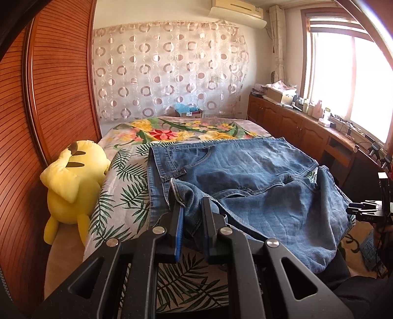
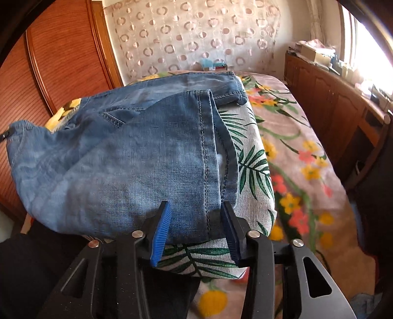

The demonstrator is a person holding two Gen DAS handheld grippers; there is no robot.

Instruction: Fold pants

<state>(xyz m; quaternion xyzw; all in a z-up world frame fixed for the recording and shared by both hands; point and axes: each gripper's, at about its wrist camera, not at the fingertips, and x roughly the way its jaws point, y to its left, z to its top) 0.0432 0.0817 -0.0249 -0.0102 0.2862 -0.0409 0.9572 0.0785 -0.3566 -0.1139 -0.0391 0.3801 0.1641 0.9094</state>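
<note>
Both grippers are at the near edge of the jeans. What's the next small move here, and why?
Probably close the right gripper on the jeans. Its fingers stand apart around the near denim edge by the seam, gripping nothing yet, while the left gripper already pinches bunched denim. With both ends held, the fold over the bed could start.

Count, both views:
- 1x pair of faded blue denim jeans [image 1: 248, 176] [image 2: 127, 157], spread across the near end of the bed.
- 1x yellow plush toy w/ brown stripes [image 1: 73, 184], at the bed's left edge.
- 2x black two-finger grippers w/ blue ribbed pads: left gripper [image 1: 190, 211], right gripper [image 2: 195, 220]. 2 fingers each, 4 total.
- 2x bed covers: 1 grey palm-leaf printed cloth [image 1: 122, 196] [image 2: 253, 171], 1 floral blanket w/ red/yellow flowers [image 1: 172, 132] [image 2: 307, 157].
- 1x white wall AC unit [image 1: 237, 11], above the bed's far edge.
- 1x sheer curtain w/ ring pattern [image 1: 169, 68] [image 2: 196, 36].
- 1x window [image 1: 348, 81].
- Clutter on the side cabinet: too small to count.
</note>
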